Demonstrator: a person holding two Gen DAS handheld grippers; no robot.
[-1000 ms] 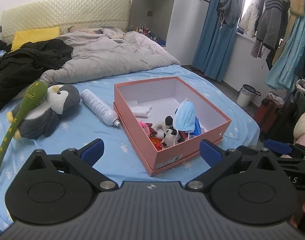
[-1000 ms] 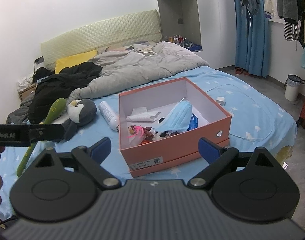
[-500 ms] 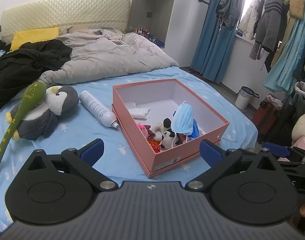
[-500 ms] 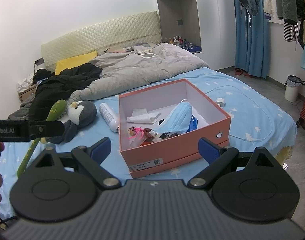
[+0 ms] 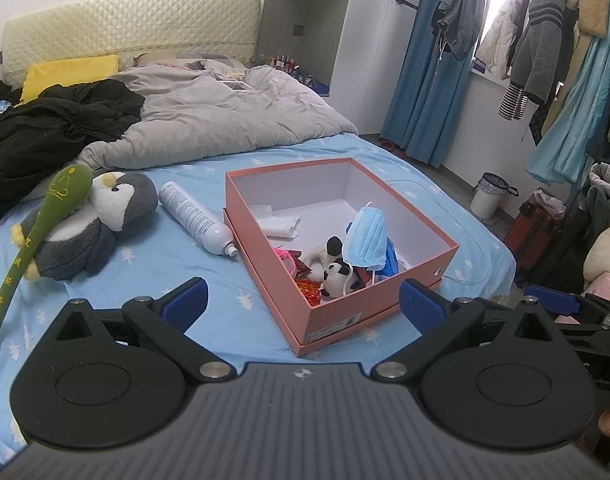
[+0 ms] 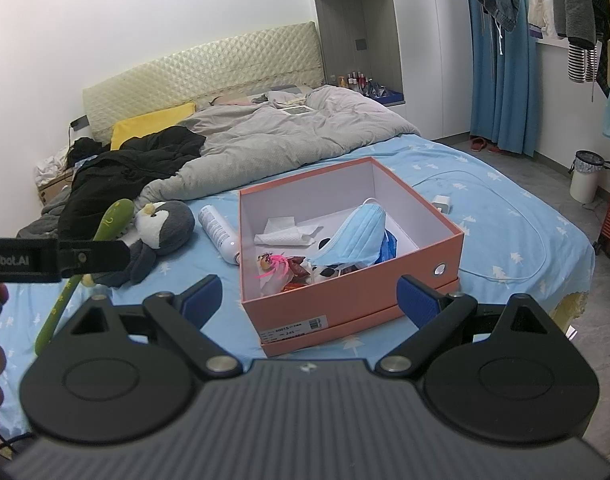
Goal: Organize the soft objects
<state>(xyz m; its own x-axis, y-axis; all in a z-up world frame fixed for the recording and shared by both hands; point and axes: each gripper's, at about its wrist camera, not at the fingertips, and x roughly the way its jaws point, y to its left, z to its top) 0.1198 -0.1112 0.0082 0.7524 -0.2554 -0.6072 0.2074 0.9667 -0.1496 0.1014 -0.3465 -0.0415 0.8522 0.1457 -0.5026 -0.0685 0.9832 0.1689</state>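
A pink box stands open on the blue bed. Inside lie a blue face mask, a small panda plush, a white tissue and a pink-haired toy. A grey penguin plush with a green stick lies left of the box, beside a white spray can. My left gripper and right gripper are both open and empty, held short of the box's near wall.
A grey duvet and black clothes cover the far half of the bed. A white charger with its cable lies right of the box. A white bin and hanging clothes stand at the right.
Both grippers have drawn back a little from the box, which now sits slightly farther off. Nothing on the bed has moved.
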